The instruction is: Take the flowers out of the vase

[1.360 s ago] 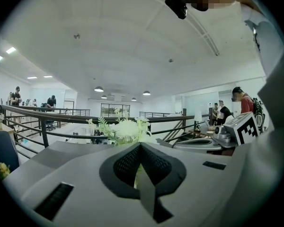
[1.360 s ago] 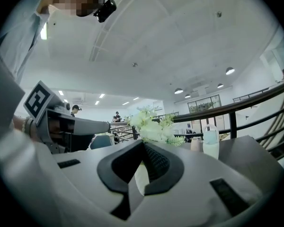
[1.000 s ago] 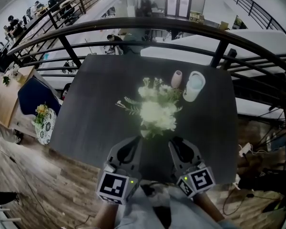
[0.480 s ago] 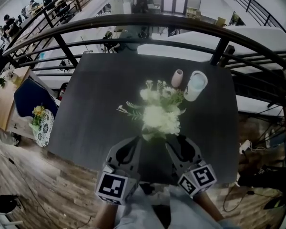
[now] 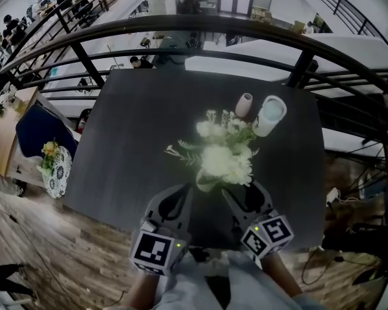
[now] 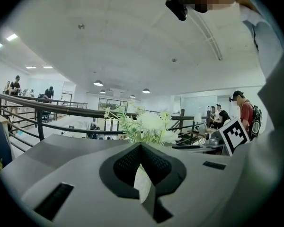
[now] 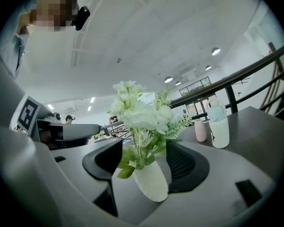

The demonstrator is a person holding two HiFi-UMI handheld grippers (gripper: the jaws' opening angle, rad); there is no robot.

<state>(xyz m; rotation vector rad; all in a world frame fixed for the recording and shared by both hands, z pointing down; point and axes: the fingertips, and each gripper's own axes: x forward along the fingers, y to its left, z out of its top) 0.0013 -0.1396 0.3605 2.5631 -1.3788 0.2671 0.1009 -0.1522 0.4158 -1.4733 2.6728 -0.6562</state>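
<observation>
A bunch of white flowers with green fern leaves [image 5: 223,159] stands in a small white vase [image 5: 205,183] on the dark table [image 5: 136,141]. My right gripper [image 5: 247,197] is at the vase's right side. In the right gripper view the vase [image 7: 152,182] leans between the two dark pads [image 7: 185,164] with a gap on each side, and the jaws are opening. My left gripper [image 5: 176,202] lies just left of the vase with its jaws closed to a point. In the left gripper view the flowers [image 6: 149,124] rise beyond its tips.
A small pink vase [image 5: 244,105] and a white bottle with a pale blue top [image 5: 270,115] stand behind the flowers at the far right. A black railing [image 5: 194,28] runs past the table's far edge. Wooden floor lies below the near edge.
The right gripper's jaws have spread apart around the vase. Both grippers have edged forward toward it.
</observation>
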